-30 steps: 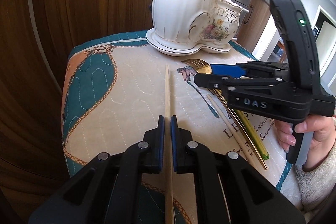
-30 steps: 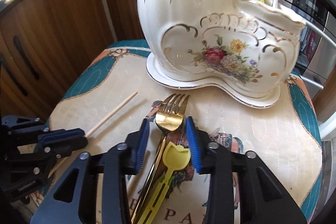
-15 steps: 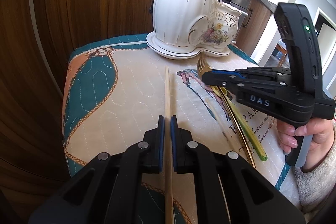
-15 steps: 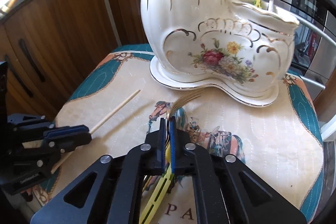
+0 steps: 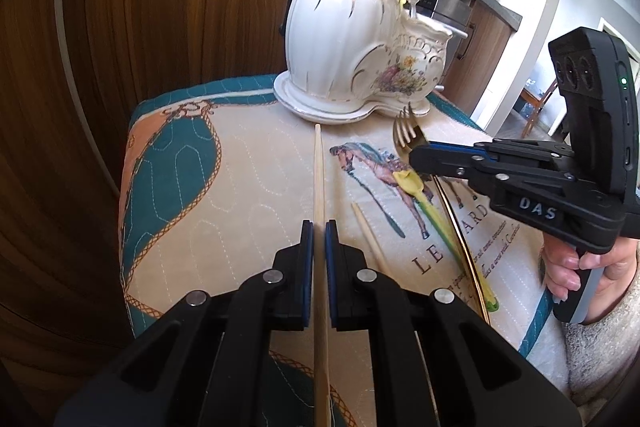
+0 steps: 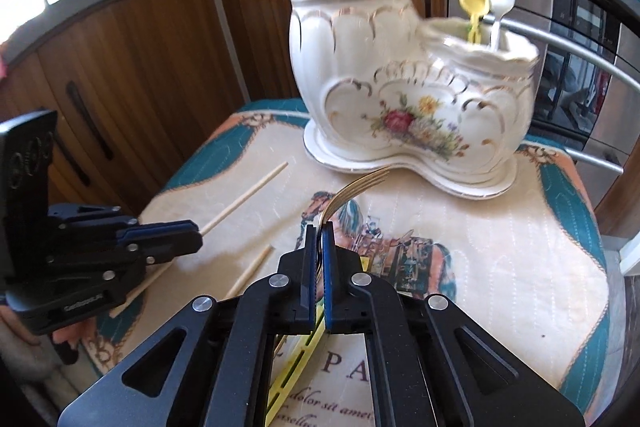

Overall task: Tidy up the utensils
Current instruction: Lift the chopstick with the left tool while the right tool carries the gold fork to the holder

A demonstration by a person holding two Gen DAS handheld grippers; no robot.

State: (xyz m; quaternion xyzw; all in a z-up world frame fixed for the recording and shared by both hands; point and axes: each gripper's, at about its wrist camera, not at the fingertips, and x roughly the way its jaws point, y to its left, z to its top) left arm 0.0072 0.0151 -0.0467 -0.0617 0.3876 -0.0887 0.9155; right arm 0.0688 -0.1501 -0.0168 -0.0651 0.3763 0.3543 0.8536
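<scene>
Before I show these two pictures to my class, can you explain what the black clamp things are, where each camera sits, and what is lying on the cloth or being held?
Each black clamp is a hand-held two-finger gripper; a person works one in each hand. A camera rides on each, looking forward along its fingers.

In the left wrist view, the left gripper is shut on a long pale wooden chopstick. In the right wrist view, the right gripper is shut on a gold metal fork, tines pointing forward.

On the quilted teal and cream placemat lie a second wooden chopstick and a yellow plastic spoon. Behind stands a white floral ceramic utensil holder, already holding chopsticks, a silver fork and another yellow utensil.
</scene>
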